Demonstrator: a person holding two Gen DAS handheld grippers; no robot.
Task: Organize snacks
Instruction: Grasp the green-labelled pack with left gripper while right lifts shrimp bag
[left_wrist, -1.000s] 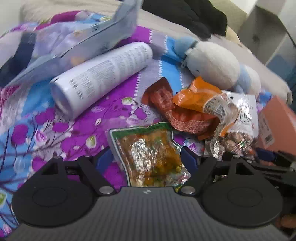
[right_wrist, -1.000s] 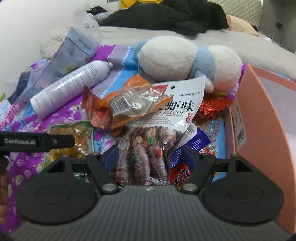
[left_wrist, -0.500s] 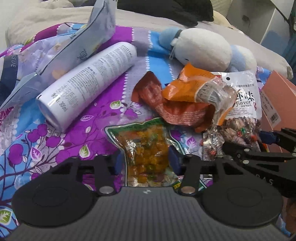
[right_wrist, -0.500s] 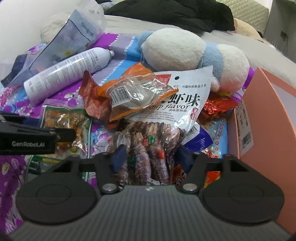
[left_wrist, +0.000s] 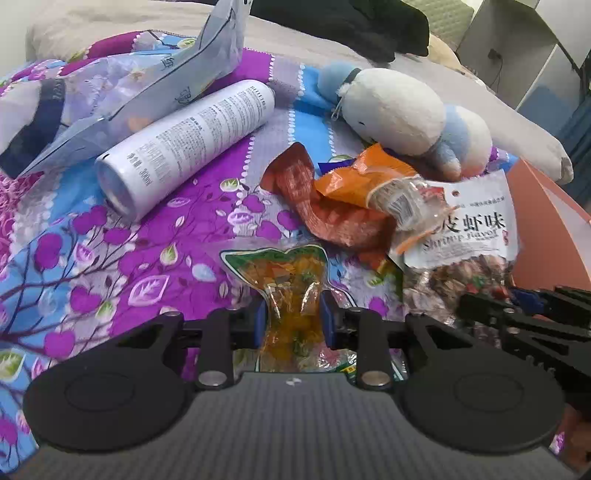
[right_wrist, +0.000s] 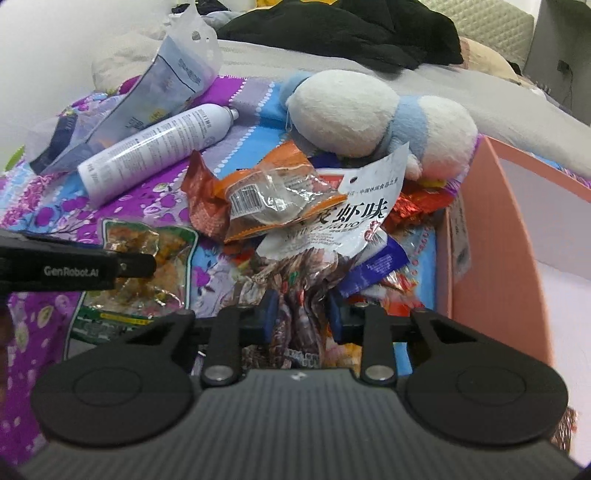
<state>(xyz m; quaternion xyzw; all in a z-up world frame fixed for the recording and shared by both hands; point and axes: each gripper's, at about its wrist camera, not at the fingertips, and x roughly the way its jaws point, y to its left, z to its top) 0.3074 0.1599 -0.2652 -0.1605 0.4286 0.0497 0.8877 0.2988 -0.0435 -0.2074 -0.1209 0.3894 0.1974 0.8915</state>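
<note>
Purple floral bedspread (left_wrist: 155, 236) fills the left wrist view, where the left gripper (left_wrist: 291, 319) has its blue fingers (left_wrist: 259, 321) pinching a clear packet of yellow-orange snack (left_wrist: 286, 291) at lower centre, the plastic bunched between them. A white spray can (left_wrist: 184, 147) lies on its side at upper left, partly under a pale blue pouch (left_wrist: 147, 88). A white-and-blue plush toy (left_wrist: 399, 114) sits at upper right, touching the heap of wrappers below it: an orange wrapper (left_wrist: 354, 177) over a red-brown one (left_wrist: 325, 218), beside a shrimp-flavour bag (left_wrist: 469, 236). The other gripper's black arm enters at lower right, near a salmon-pink box (left_wrist: 546, 225) at the right edge.

In the right wrist view, the right gripper (right_wrist: 301, 319) has its fingers (right_wrist: 267, 317) squeezing the lower, clear end of the shrimp-flavour bag (right_wrist: 325, 258) at centre. The orange wrapper (right_wrist: 273, 199) lies on top of that bag's white header, with the plush toy (right_wrist: 351, 114) just behind. A dark blue wrapper (right_wrist: 376, 269) and red foil packets (right_wrist: 421, 203) crowd between the bag and the salmon-pink box (right_wrist: 491, 236) at right. At left, the left gripper's arm crosses the yellow-orange snack packet (right_wrist: 147, 258); the spray can (right_wrist: 155, 147) lies at upper left.
</note>
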